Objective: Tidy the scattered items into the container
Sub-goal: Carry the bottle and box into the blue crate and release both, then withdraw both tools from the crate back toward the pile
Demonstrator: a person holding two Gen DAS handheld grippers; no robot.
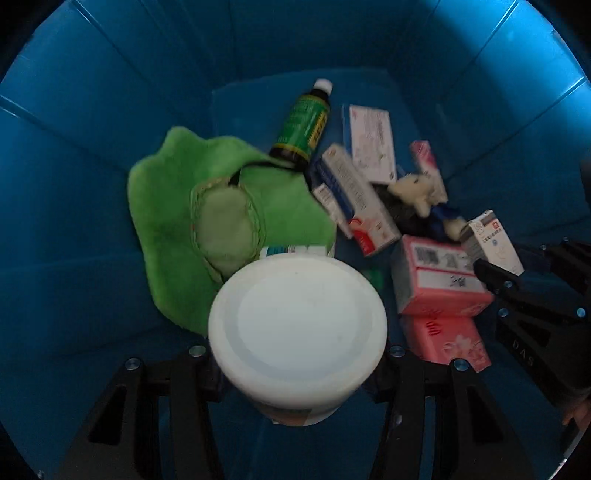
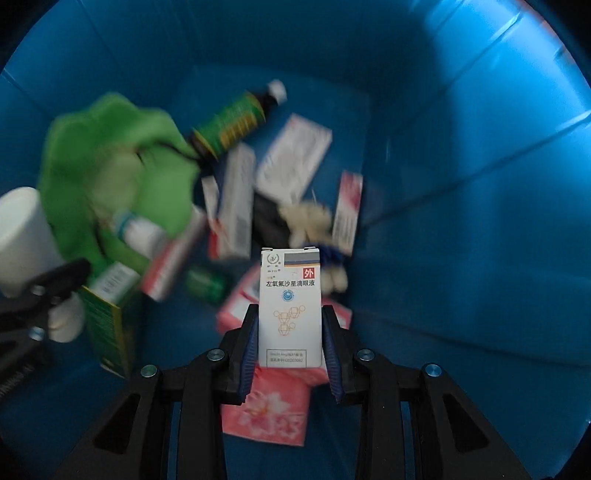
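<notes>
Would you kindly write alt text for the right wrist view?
The right hand-held gripper holds a white eye-drop box upright inside a deep blue bin. Below lie a green cloth, a green bottle, medicine boxes and pink packets; the left hand-held gripper carries a white tub at left.

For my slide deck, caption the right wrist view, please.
Right gripper holds a white eye-drop box above the blue bin, over boxes, a green cloth and a bottle.

A dark surround (image 1: 11, 29) shows at the corners of both wrist views, too dim to make anything out.
</notes>
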